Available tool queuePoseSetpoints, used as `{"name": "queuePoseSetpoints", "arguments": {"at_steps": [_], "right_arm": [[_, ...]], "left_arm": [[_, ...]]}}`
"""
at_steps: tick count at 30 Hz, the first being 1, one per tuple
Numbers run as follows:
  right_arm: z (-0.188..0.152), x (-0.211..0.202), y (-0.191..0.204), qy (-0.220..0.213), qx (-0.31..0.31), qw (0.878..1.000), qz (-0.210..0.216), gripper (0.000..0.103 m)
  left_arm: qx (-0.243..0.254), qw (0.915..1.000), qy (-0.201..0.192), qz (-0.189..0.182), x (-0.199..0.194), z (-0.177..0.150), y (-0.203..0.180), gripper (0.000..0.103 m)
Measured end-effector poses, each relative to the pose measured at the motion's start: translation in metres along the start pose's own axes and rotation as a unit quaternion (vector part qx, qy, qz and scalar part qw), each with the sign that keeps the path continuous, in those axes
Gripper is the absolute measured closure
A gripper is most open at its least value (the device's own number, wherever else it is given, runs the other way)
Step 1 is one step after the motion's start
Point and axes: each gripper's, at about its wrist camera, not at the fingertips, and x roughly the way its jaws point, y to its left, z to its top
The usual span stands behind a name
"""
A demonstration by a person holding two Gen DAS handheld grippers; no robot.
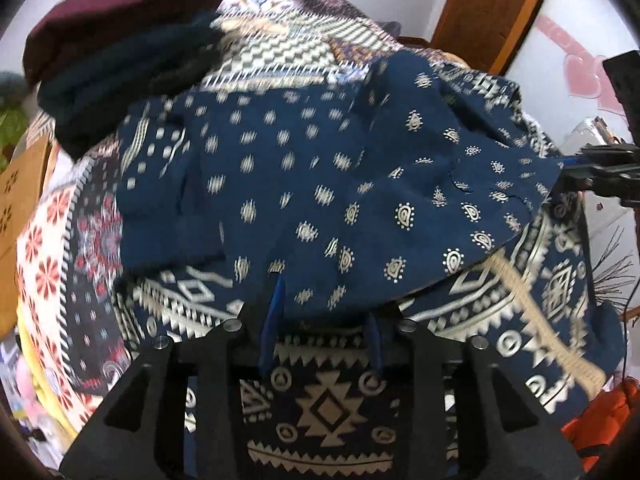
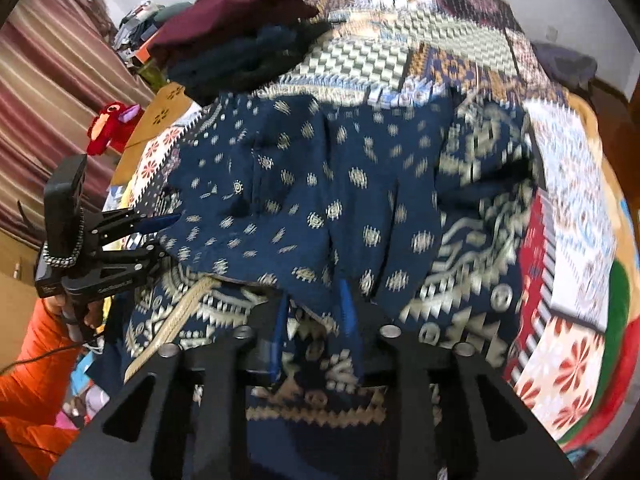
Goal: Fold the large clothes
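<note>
A large navy garment [image 1: 320,184] with a cream paisley and diamond print lies spread on a patterned bed, with a folded layer over its bordered hem [image 1: 320,408]. My left gripper [image 1: 324,320] holds the near edge of the folded layer between its blue pads. It shows in the right wrist view [image 2: 168,236] at the garment's left edge. My right gripper [image 2: 316,312] is shut on the garment's [image 2: 320,200] near edge. It shows in the left wrist view [image 1: 576,168] at the garment's right corner.
A stack of folded dark clothes [image 1: 120,48], maroon on top, sits at the far left of the bed [image 2: 440,48]. A patchwork bedspread [image 1: 52,264] covers the bed. A red plush toy [image 2: 112,124] and striped curtain [image 2: 48,80] are left. A wooden door frame [image 1: 488,8] stands behind.
</note>
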Motion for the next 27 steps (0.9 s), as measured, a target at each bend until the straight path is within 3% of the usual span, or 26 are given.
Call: {"name": "queuePoseSetpoints", "arguments": {"at_steps": [3,5,11,19,23,27], "right_arm": [[-0.011,-0.006,-0.002,-0.002,0.005,1.0,-0.005,0.07],[-0.016,-0.015,-0.005,-0.012,0.01,1.0,-0.014,0.065],[-0.021,-0.043,-0.023,-0.052,0.033,0.997,-0.049,0.062],[-0.004,-0.068,-0.054,-0.109,0.09,0.987,-0.079,0.062],[0.011,-0.064,-0.068,-0.116,0.111,0.983,-0.085,0.062],[0.02,-0.051,-0.086,-0.102,0.142,0.982,-0.069,0.062]], "left_arm": [[-0.01,0.9999,0.0,0.005,-0.006,-0.007,0.002,0.06],[-0.015,0.9995,-0.006,0.029,-0.013,-0.014,0.005,0.043],[-0.042,0.9976,-0.013,0.054,-0.034,-0.026,0.026,0.043],[-0.121,0.9867,-0.071,0.082,-0.067,-0.006,0.076,0.039],[-0.161,0.9817,-0.076,0.067,-0.06,0.01,0.105,0.038],[-0.219,0.9741,-0.057,0.014,-0.032,0.022,0.136,0.038]]}}
